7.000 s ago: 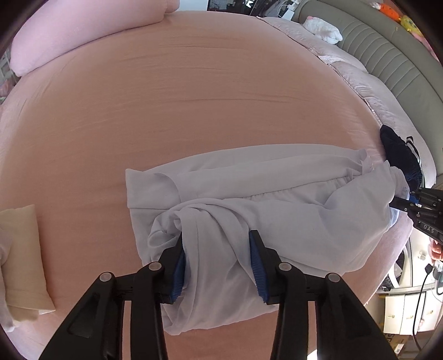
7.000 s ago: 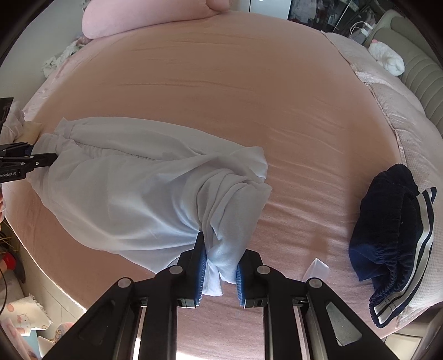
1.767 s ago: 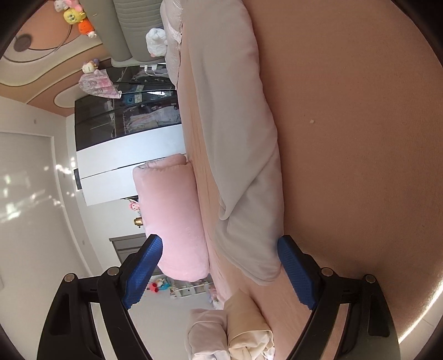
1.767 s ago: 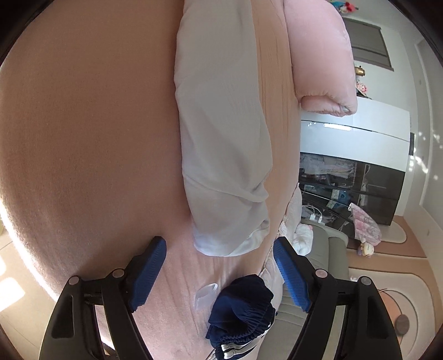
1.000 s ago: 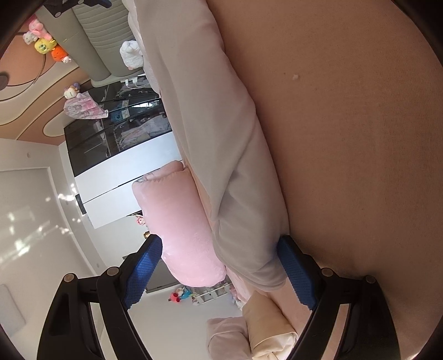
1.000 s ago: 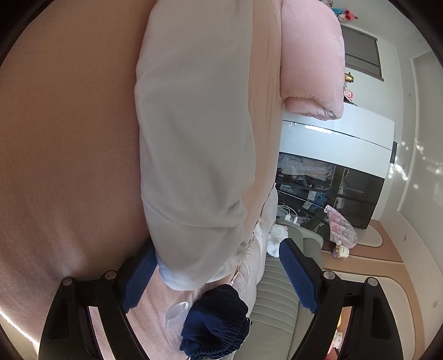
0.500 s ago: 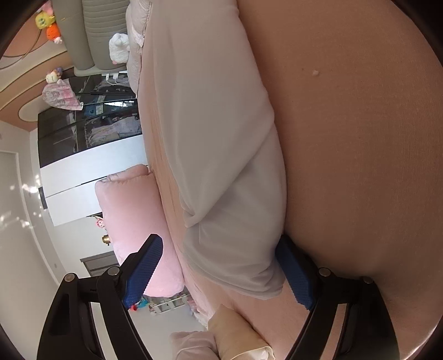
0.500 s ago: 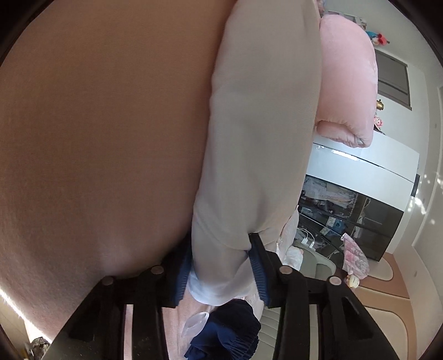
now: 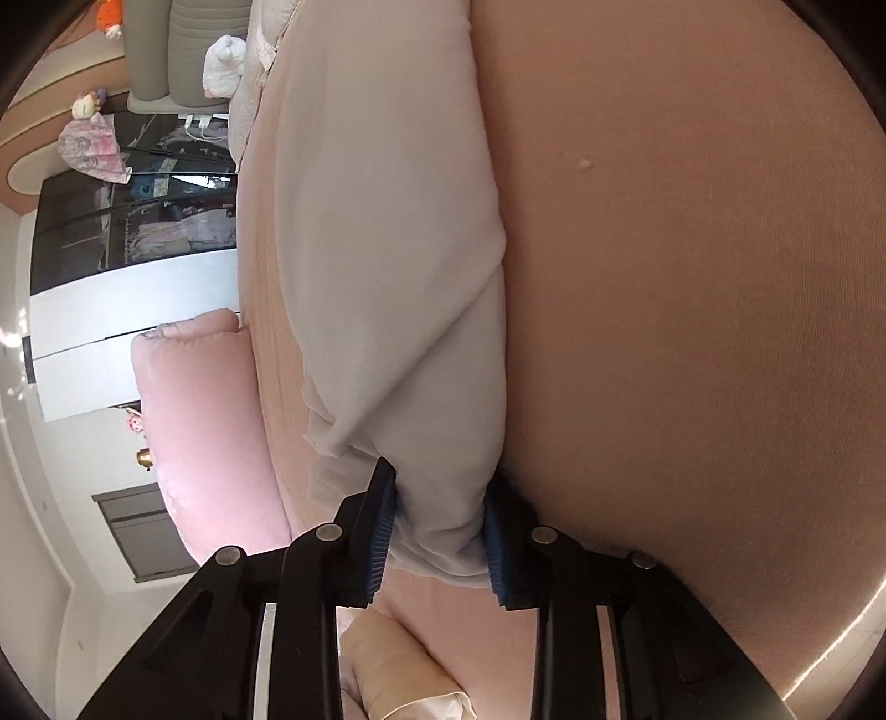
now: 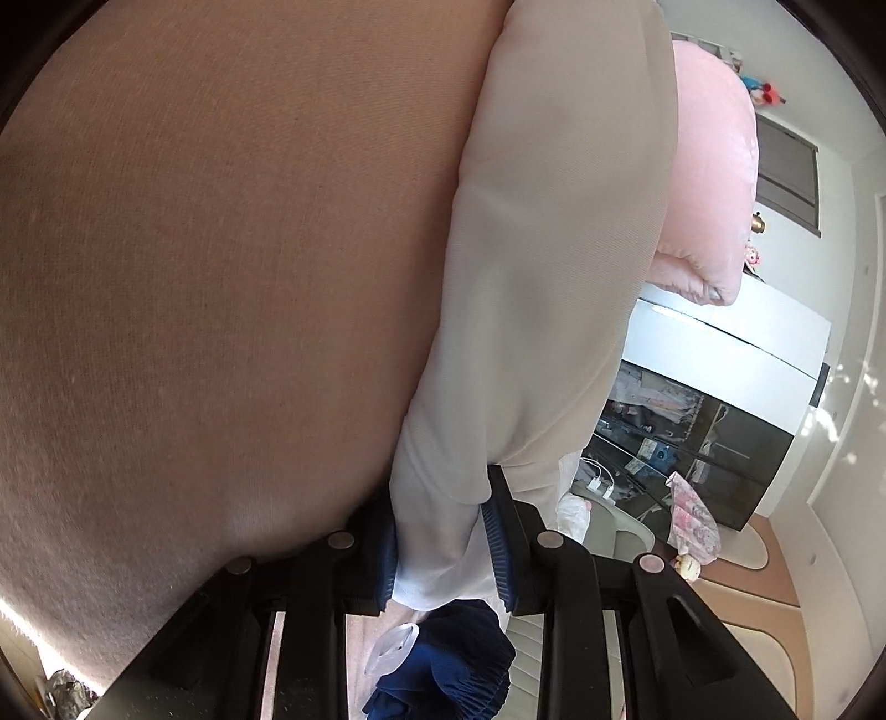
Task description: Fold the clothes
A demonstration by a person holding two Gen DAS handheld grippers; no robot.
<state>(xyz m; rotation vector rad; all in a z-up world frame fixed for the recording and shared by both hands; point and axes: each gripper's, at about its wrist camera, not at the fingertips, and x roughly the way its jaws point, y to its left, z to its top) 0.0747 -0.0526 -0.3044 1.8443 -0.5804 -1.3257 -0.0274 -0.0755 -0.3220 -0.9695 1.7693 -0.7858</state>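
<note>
A pale white garment (image 9: 387, 221) lies folded into a long band on the pink bed sheet (image 9: 692, 277). In the left wrist view my left gripper (image 9: 440, 490) has one narrow end of the band bunched between its blue pads, and its jaws are closing on the cloth. The right wrist view shows the same garment (image 10: 554, 221) from its other end. There my right gripper (image 10: 443, 526) is closing its jaws too, with the cloth's end pinched between the pads. Both views are rolled sideways, low over the sheet (image 10: 221, 249).
A pink pillow (image 9: 205, 432) (image 10: 709, 183) lies beyond the garment. A navy garment (image 10: 448, 664) with a clear plastic scrap sits just behind the right gripper. A cream folded cloth (image 9: 398, 664) lies under the left gripper. A dark glass wardrobe (image 9: 133, 221) and a grey headboard (image 9: 183, 50) stand farther off.
Both grippers stood wide apart around the ends of the folded band; now both have closed onto the cloth, the right one first. The left view has rolled somewhat.
</note>
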